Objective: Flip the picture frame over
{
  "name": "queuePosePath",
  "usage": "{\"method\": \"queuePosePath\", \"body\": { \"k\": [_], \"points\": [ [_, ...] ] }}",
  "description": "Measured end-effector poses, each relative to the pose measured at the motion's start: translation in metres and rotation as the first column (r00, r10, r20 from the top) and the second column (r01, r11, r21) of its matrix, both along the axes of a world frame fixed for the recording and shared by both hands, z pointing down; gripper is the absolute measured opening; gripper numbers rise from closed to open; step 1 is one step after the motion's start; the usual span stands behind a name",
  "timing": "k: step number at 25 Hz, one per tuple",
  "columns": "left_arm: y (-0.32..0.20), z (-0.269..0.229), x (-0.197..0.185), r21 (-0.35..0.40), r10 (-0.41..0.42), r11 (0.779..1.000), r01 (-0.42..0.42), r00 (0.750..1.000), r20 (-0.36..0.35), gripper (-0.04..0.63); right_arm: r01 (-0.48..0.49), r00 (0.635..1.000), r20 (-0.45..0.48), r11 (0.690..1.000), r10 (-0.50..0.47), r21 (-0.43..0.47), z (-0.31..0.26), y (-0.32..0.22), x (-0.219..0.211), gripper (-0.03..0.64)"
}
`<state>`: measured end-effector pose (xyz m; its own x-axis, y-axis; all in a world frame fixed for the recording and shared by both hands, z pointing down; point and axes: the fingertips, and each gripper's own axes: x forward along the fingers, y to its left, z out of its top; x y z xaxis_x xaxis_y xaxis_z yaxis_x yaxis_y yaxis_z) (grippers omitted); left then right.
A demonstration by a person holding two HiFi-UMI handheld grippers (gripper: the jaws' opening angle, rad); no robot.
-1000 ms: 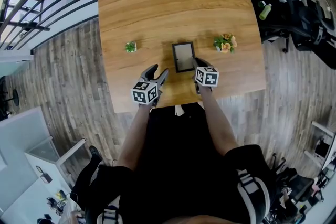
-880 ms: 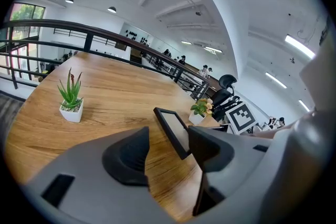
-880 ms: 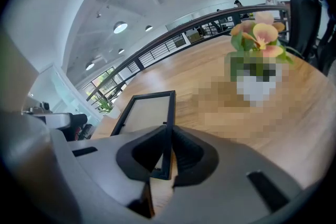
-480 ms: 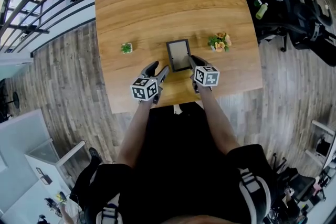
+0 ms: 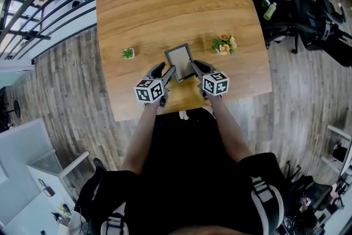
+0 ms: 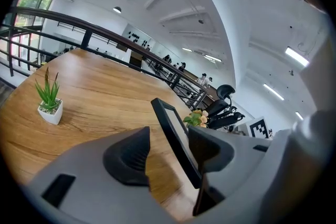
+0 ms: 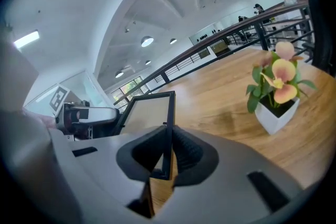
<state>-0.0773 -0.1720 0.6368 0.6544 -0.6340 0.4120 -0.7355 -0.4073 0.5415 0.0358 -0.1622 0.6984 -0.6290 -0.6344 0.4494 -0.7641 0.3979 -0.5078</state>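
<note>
Fingers (image 7: 190, 153) of the right gripper (image 7: 169, 150) pinch narrowly on one side edge of the picture frame (image 7: 149, 110), which stands tilted up from the tabletop (image 7: 220, 107). The left gripper (image 6: 168, 150) keeps its fingers (image 6: 128, 157) wide, with the frame's other edge between them, near one pad and clear of the other. The flip looks about half done, and the next move likely calls for the left fingers to steady that edge as the frame rolls over. Only the head view shows the frame near the tabletop's front edge, between the small green plant (image 5: 128, 53) and the flower pot (image 5: 223, 45).
</note>
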Motion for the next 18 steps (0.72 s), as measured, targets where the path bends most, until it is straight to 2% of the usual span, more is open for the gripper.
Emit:
{"method": "queuePosePath", "body": {
  "k": [4, 12, 18],
  "points": [
    [-0.002, -0.001, 0.004, -0.013, -0.001, 1.0, 0.0, 1.0, -0.021, 0.244, 0.05, 0.999, 0.018, 0.998, -0.051, 0.033, -0.005, 0.004, -0.002, 0.046],
    [0.001, -0.002, 0.006, -0.053, -0.009, 0.999, 0.004, 0.996, -0.086, 0.236, 0.156, 0.988, -0.023, 0.985, -0.155, 0.068, -0.004, 0.017, -0.004, 0.048],
    [0.007, -0.004, 0.002, -0.076, -0.016, 0.997, 0.005, 0.989, -0.144, 0.126, 0.177, 0.984, -0.029, 0.981, -0.176, 0.076, -0.002, 0.022, 0.002, 0.048]
  ]
}}
